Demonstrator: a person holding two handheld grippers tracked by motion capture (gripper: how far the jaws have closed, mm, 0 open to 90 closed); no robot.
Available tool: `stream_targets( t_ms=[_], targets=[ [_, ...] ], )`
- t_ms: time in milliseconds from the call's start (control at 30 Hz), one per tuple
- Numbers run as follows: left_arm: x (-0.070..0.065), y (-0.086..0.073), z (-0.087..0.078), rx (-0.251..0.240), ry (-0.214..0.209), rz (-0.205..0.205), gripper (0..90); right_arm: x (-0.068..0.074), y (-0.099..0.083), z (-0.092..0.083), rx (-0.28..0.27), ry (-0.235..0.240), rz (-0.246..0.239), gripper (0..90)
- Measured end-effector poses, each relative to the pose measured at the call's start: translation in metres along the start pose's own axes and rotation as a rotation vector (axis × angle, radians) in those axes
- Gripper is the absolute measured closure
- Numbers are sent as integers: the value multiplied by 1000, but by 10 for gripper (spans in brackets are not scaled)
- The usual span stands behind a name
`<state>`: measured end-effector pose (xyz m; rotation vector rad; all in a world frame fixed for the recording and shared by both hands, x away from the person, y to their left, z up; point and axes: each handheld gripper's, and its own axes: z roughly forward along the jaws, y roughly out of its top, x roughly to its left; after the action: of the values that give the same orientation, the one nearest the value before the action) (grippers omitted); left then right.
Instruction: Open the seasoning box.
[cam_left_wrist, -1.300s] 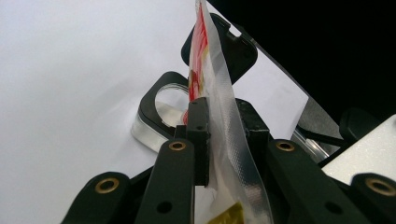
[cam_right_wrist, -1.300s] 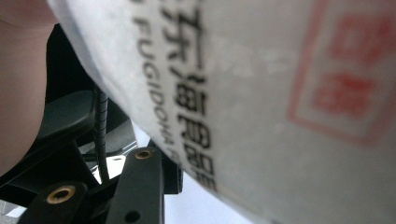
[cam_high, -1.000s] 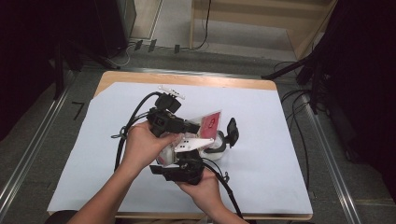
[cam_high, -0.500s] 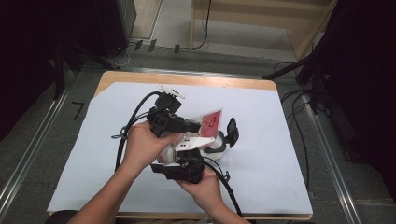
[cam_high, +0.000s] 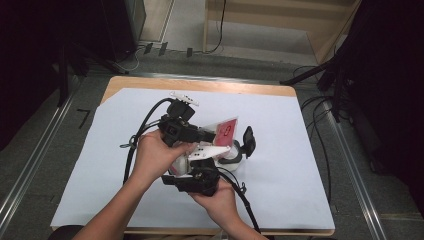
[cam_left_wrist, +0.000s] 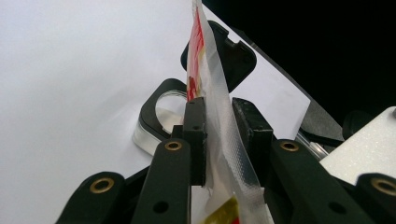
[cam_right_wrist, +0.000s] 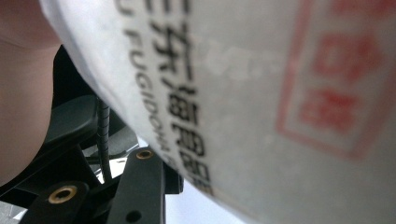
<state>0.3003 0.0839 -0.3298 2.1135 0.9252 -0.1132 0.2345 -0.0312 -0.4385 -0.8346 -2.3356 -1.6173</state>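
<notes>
Above the paper-covered bench (cam_high: 300, 150), the left gripper (cam_left_wrist: 224, 135) has just been easing its fingers (cam_left_wrist: 195, 130) on a red-and-white packet (cam_left_wrist: 219, 116), its sealed edge between them, held over an open jar (cam_left_wrist: 161, 109); the right gripper (cam_right_wrist: 154, 186) steadies it, grip unclear.

The high view is evenly lit from above: the white sheet (cam_high: 280, 150) on the bench is bright, the room's edges fall into deep shadow. In the left gripper view the sheet glares almost blank. In the right gripper view the packet (cam_right_wrist: 280, 93) is blurred, too close to focus.
</notes>
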Motion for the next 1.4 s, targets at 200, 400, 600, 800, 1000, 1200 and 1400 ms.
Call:
stream_targets(
  t_ms=[200, 400, 600, 800, 1000, 1200, 1400],
  targets=[
    [0, 0, 1, -7, -1, 8, 755, -1, 0, -1, 0, 2, 2, 623],
    [2, 0, 1, 2, -8, 10, 741, 0, 0, -1, 2, 9, 5, 622],
    [2, -1, 2, -17, -14, 19, 729, 0, 1, -1, 2, 11, 11, 621],
    [4, 0, 2, -20, -24, 21, 713, -1, 1, -1, 1, 14, 13, 621],
    [4, -1, 2, -24, -25, 15, 702, 0, 1, -1, 4, 13, 11, 621],
    [2, -1, 2, -23, -17, 15, 704, 0, 1, -2, 2, 12, 9, 621],
    [1, 0, 2, -21, -11, 21, 712, 0, 1, -2, 1, 10, 9, 621]
  ],
)
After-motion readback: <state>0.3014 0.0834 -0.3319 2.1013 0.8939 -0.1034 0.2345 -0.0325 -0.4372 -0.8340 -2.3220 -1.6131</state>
